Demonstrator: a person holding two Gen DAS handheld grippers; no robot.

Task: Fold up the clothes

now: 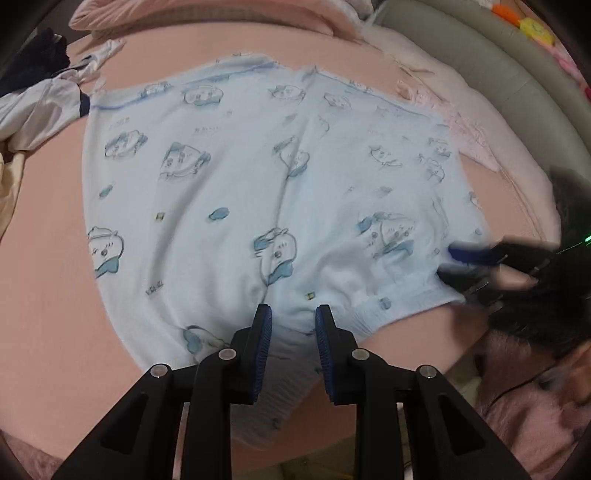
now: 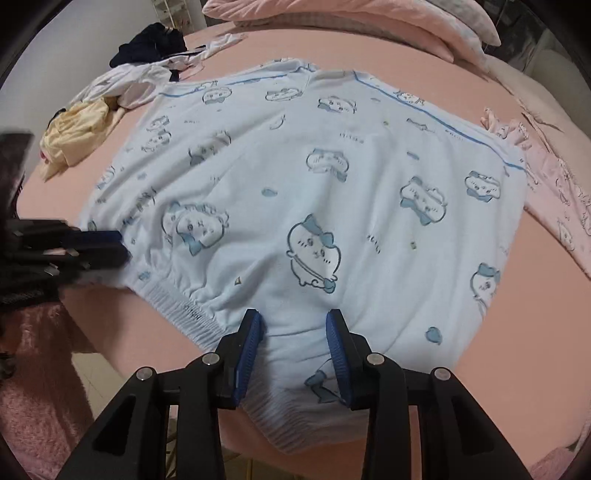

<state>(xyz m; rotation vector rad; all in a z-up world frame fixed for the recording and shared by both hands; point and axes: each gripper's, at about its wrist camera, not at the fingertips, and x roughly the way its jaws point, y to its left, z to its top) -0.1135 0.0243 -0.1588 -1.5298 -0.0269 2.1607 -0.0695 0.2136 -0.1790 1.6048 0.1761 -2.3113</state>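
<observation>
Far left on the pink bed (image 2: 388, 62): small pile of clothes, w/ a dark blue piece (image 2: 155, 44), a white piece (image 2: 122, 83) & a yellow piece (image 2: 75, 133), all bunched up, just beside the top corner of the shorts.

Middle: light blue shorts (image 2: 295, 184) w/ cartoon animal print, spread flat on the bed, stretchy waistband at the near edge, leg ends far away w/ a blue stripe.

Left claw (image 1: 291, 321) at the waistband, fingers a bit apart w/ cloth bunched up btwn the blue pads (image 1: 264, 332). Can't tell if pinching it or just resting on it. Same claw seen from the right wrist cam at the left waist corner (image 2: 105, 247), blurry, fingers close together there.

Right claw (image 2: 293, 328) also at the waistband, fingers a bit apart w/ cloth btwn them, grip not clear. From the left wrist cam, blurry at the right waist corner (image 1: 461, 264).

Far right: pink printed cloth (image 2: 554, 192) lying by the shorts. Pink pillows (image 2: 332, 14) at the back.
</observation>
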